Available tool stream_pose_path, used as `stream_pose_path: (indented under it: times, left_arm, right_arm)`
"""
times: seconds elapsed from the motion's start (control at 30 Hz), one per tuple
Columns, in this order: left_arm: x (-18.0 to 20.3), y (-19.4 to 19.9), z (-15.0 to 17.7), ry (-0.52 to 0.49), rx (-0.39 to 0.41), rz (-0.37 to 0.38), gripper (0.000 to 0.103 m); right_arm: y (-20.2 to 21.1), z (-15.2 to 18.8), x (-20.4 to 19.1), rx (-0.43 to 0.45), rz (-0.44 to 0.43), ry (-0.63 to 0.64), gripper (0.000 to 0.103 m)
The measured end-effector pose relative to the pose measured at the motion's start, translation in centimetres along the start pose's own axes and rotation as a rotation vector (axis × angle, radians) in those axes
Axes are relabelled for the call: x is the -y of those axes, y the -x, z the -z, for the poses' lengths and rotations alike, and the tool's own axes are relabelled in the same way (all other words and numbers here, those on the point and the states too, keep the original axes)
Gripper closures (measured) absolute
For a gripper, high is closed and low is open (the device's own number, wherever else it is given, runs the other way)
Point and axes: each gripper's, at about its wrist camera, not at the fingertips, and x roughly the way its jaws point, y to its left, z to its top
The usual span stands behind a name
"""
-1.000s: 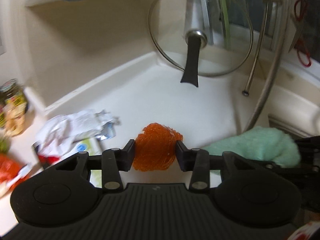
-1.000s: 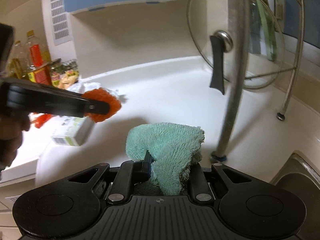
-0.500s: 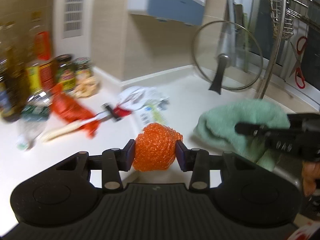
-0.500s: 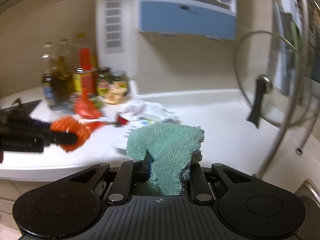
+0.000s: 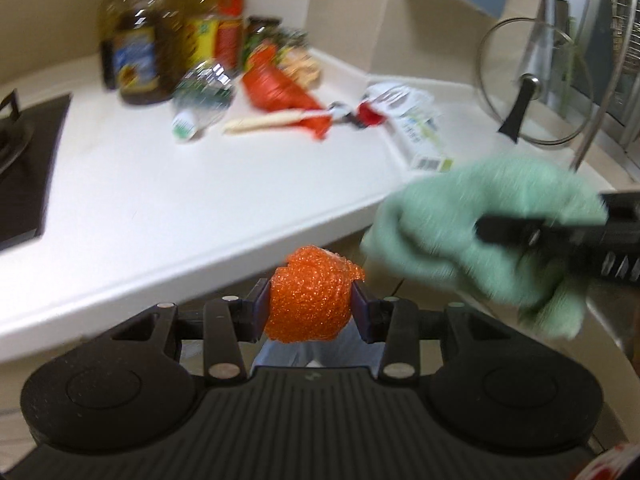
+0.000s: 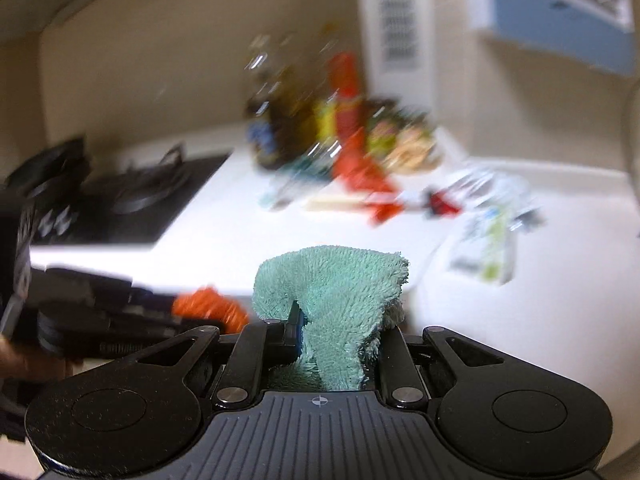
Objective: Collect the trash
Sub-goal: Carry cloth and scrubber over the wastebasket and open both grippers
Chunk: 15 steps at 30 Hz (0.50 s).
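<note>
Because the crumpled orange plastic mesh ball [image 5: 310,295] looks light and springy, it is pinched centrally by the left gripper [image 5: 311,309]; the fluffy green cloth [image 6: 334,300] is clamped in the right gripper [image 6: 340,336].

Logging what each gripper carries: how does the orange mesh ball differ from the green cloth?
The orange mesh ball is compact, round and glittery; the green cloth is larger, fluffy and floppy. The ball sits pinched whole in the left gripper; the cloth drapes over the right gripper. Both are held off the counter.

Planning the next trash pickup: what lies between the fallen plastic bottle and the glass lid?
Left wrist view: red wrapper, cream-handled tool, crumpled packaging between bottle and lid.
</note>
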Motion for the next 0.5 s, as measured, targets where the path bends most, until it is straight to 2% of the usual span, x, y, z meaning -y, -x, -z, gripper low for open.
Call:
stream_pose_path:
  times: [0.17,0.4,0.5]
  left_arm:
    - [-1.5,-1.1,2.0,0.042,-0.047,-0.023,0.065]
    - [-2.2,-4.8,5.1,0.085,-0.152,-0.035,0.065]
    - [-2.4,-6.4,6.3,0.092,-0.191,-0.048,0.065]
  right_arm:
    - [-4.6,3.7,-1.2,-0.152,-0.021,0.040,0.087]
    - [-10.7,8.1,-0.9,-0.347,0.005,0.140,0.087]
    - [-12.9,10.0,-0.3,-0.403,0.031,0.149,0.087]
